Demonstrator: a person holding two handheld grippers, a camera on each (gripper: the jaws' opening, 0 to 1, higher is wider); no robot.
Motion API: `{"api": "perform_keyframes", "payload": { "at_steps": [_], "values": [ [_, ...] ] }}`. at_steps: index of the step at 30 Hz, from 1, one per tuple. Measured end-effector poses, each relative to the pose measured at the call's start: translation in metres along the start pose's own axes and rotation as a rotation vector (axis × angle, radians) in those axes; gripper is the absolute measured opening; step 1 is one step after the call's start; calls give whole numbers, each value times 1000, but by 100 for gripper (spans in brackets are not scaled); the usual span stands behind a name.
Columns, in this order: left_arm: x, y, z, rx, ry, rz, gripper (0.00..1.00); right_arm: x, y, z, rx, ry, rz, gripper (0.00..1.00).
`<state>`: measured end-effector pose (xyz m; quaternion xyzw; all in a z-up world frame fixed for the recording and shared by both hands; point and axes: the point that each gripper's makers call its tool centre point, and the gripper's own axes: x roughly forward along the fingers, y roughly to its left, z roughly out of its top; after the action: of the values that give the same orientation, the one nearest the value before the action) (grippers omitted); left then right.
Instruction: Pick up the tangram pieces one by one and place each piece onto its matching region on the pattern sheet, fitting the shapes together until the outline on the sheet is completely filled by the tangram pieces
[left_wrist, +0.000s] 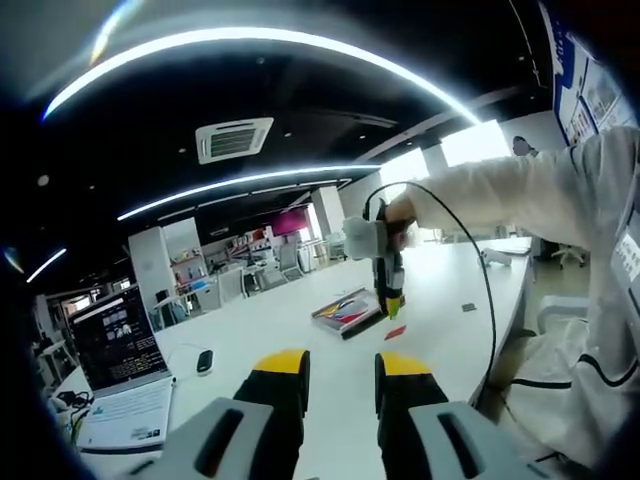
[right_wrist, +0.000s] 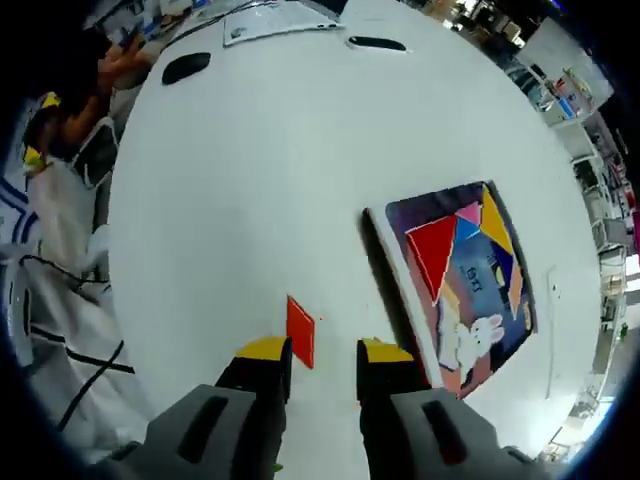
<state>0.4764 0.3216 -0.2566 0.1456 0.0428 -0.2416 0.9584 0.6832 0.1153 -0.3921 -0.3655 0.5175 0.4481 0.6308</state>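
Observation:
A small red tangram piece (right_wrist: 300, 330) lies flat on the white table (right_wrist: 260, 180), just beyond my right gripper's left jaw tip. My right gripper (right_wrist: 325, 352) is open, with nothing between its jaws. To its right lies the dark pattern sheet (right_wrist: 470, 330), which carries a red triangle (right_wrist: 435, 250), a yellow triangle (right_wrist: 495, 222) and a pink piece (right_wrist: 468, 213). In the left gripper view a gloved hand holds the right gripper (left_wrist: 392, 305) pointing down over the red piece (left_wrist: 396, 332), beside the sheet (left_wrist: 345, 310). My left gripper (left_wrist: 342, 370) hangs open above the table, far from both.
An open laptop (left_wrist: 118, 345) and a black mouse (left_wrist: 204, 360) sit at the table's far end. The mouse (right_wrist: 185, 67) and another dark object (right_wrist: 378, 43) lie beyond the bare middle of the table. A person's white sleeve (left_wrist: 520, 190) and a black cable (left_wrist: 487, 290) cross the right side.

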Motion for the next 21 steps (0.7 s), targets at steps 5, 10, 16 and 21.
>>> {"api": "perform_keyframes", "payload": {
  "at_steps": [5,10,16,21],
  "values": [
    [-1,3,-1,-6,-1,4,28,19,12,-19,70,57,12,22],
    [-1,2,-1,-7,0,4,28,25,20,-20,110,51,28,22],
    [-1,2,-1,-7,2,4,28,30,20,-20,127,76,8,16],
    [-2,2,1,-6,0,1,28,31,16,-17,181,112,-6,15]
  ]
}}
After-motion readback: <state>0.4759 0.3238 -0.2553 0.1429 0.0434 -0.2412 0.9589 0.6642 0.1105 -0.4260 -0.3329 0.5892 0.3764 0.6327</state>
